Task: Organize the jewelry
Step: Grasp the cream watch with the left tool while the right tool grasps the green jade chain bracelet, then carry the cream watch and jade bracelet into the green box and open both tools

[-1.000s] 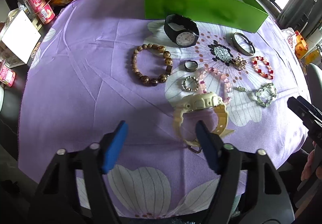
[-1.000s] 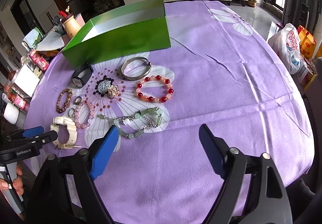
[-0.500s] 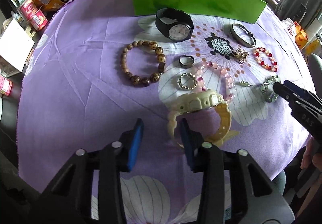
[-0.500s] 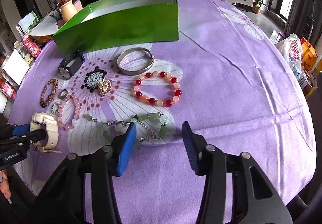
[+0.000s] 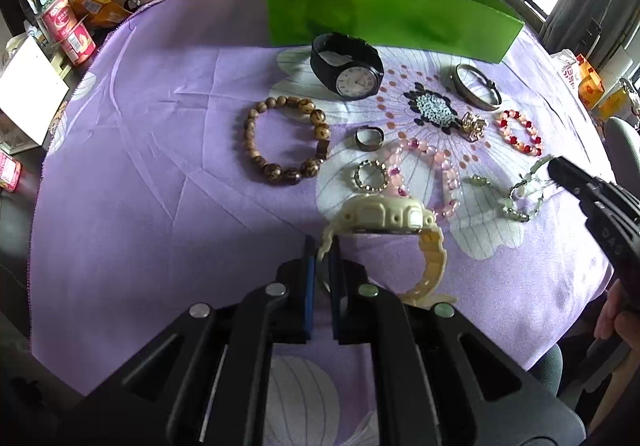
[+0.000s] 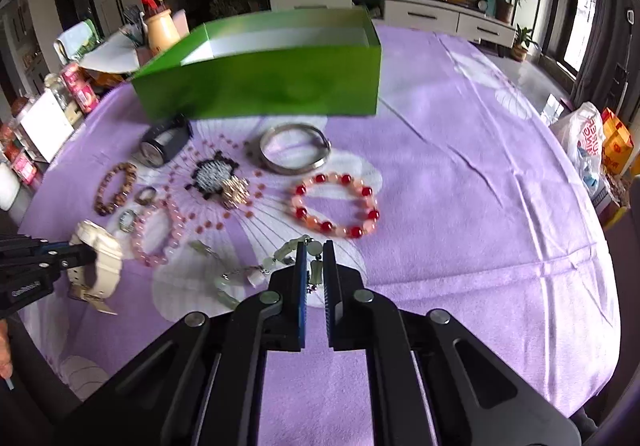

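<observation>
Left tongs (image 5: 323, 246) have just been closing and now pinch the near strap of the cream watch (image 5: 384, 217) — strap sits between the blue pads, watch body tipped up on edge on the counter (image 5: 160, 165). Right tongs (image 6: 315, 250) have also just been closing, now clamped on the green bead bracelet (image 6: 248, 270) at its right end, beads visible in the narrow gap between the pads. Just beyond the cream watch: small sparkly ring (image 5: 371, 175), plain band ring (image 5: 369, 137), pink bead bracelet (image 5: 432, 165). Left of those, brown wooden bead bracelet (image 5: 288, 139). Further out — black watch (image 5: 348, 65), gold brooch (image 5: 474, 123) beside the printed flower centre, silver bangle (image 6: 295, 147), red-and-peach bead bracelet (image 6: 336, 203). Green box (image 6: 260, 73) stands open at the far side of the purple cloth, just behind the black watch, nothing visible inside.
</observation>
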Tool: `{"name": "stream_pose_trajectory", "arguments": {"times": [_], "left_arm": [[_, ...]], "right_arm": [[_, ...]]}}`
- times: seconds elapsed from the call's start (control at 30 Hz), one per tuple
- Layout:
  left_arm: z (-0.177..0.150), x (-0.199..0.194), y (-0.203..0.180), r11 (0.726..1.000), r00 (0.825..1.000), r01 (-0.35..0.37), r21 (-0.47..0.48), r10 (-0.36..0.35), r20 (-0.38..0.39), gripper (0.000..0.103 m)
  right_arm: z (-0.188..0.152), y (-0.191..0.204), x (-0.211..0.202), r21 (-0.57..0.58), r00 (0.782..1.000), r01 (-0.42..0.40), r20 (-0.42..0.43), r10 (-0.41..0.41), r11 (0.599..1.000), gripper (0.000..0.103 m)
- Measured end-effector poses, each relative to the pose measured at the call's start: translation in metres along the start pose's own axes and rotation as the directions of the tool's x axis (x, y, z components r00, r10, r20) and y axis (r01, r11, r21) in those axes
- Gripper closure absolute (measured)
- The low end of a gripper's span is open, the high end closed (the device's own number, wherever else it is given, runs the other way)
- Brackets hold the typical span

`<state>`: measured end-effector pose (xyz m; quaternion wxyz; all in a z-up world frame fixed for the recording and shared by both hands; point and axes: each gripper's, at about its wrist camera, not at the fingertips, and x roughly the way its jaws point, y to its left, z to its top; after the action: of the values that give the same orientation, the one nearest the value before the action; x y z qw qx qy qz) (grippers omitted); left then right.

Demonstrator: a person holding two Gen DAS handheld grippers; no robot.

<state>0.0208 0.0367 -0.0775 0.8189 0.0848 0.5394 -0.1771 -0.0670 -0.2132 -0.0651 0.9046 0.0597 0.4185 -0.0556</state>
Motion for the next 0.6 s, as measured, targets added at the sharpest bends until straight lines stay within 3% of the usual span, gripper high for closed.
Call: {"name": "stream_pose_trajectory", "arguments": {"times": [0.37, 0.6], "left_arm": [[0.015, -0.042, -0.005, 1.0, 0.996, 0.017, 0.012, -0.018, 0.088, 0.097], [0.045, -0.066, -0.004, 0.999, 0.989, 0.043, 0.013, -0.045, 0.142, 0.097]], "right_arm": [[0.021, 0.01, -0.049, -0.042, 0.994, -0.026, 0.108, 0.031, 0.999, 0.096], [0.047, 0.009, -0.071, -0.051, 0.985, -0.04, 0.164, 0.047, 0.998, 0.096]]}}
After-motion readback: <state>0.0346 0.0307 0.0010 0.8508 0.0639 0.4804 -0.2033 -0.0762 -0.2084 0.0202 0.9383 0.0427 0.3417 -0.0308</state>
